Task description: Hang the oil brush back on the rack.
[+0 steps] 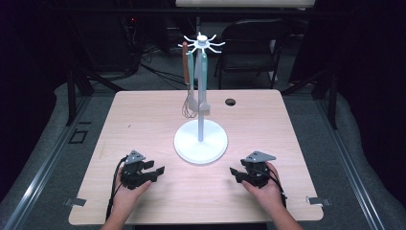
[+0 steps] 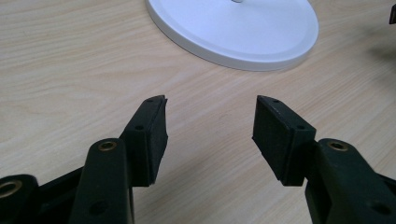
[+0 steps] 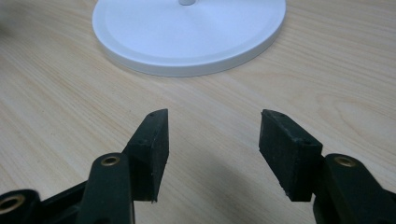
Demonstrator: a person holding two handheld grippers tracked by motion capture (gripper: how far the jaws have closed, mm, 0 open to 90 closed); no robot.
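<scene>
High view: both tools rest on the worktop (image 1: 143, 120), jaws wide, holding nothing; left tool (image 1: 152, 173), right tool (image 1: 236, 173). Ahead, between them, stands the utensil rack (image 1: 200, 139), utensils hanging. Likely pre-reach; next move calls for lifting towards a utensil.

White stand's pole (image 3: 187, 2) is cut off at both gripper views' top edges; hanging utensils (image 1: 195, 91) on the far side overlap, too small to identify.
</scene>
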